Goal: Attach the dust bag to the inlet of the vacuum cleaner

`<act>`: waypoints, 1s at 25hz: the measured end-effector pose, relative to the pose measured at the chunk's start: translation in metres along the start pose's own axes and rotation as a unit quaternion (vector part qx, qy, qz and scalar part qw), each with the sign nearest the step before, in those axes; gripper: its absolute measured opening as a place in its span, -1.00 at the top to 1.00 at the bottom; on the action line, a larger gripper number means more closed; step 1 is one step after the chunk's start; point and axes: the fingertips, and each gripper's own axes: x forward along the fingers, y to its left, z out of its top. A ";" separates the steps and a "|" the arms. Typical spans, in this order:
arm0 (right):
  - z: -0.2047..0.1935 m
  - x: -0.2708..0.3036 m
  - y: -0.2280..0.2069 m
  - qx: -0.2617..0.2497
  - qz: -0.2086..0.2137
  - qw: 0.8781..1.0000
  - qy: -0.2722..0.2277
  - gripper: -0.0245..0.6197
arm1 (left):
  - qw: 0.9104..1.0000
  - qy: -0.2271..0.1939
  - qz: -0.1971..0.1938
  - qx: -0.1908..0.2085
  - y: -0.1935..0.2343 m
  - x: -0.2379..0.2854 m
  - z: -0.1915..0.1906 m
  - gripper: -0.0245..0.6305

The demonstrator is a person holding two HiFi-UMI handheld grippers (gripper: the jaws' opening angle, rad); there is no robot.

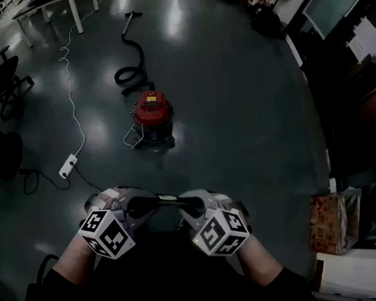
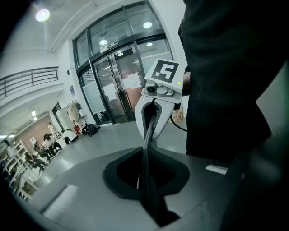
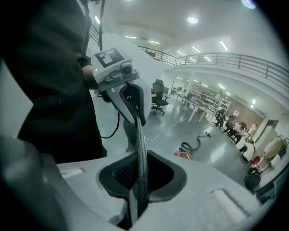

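The red vacuum cleaner (image 1: 152,110) stands on the dark floor ahead, with its black hose (image 1: 131,55) trailing away from it; in the right gripper view it is small and far off (image 3: 184,154). I hold both grippers close to my body, facing each other. A thin dark edge of the dust bag (image 1: 168,199) stretches between them. The left gripper (image 1: 147,205) is shut on one end (image 2: 146,149), and the right gripper (image 1: 190,206) is shut on the other end (image 3: 141,162). The rest of the bag blends into my dark clothing below.
A white power strip (image 1: 68,166) and its cable (image 1: 71,92) lie left of the vacuum. Office chairs (image 1: 3,79) stand at the far left, a table (image 1: 46,8) at the back. A cardboard box (image 1: 332,221) sits at the right by shelving.
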 end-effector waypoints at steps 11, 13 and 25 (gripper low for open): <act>-0.013 -0.002 -0.016 -0.008 0.010 1.000 -0.006 0.81 | 1.000 0.012 0.013 -0.009 0.011 0.017 0.004 0.83; -0.016 -0.002 -0.018 -0.007 0.012 1.000 -0.011 0.81 | 1.000 0.016 0.015 -0.012 0.012 0.021 0.005 0.83; -0.041 0.023 -0.043 -0.010 0.054 0.998 -0.032 0.80 | 0.995 0.040 0.054 -0.072 0.029 0.053 -0.017 0.83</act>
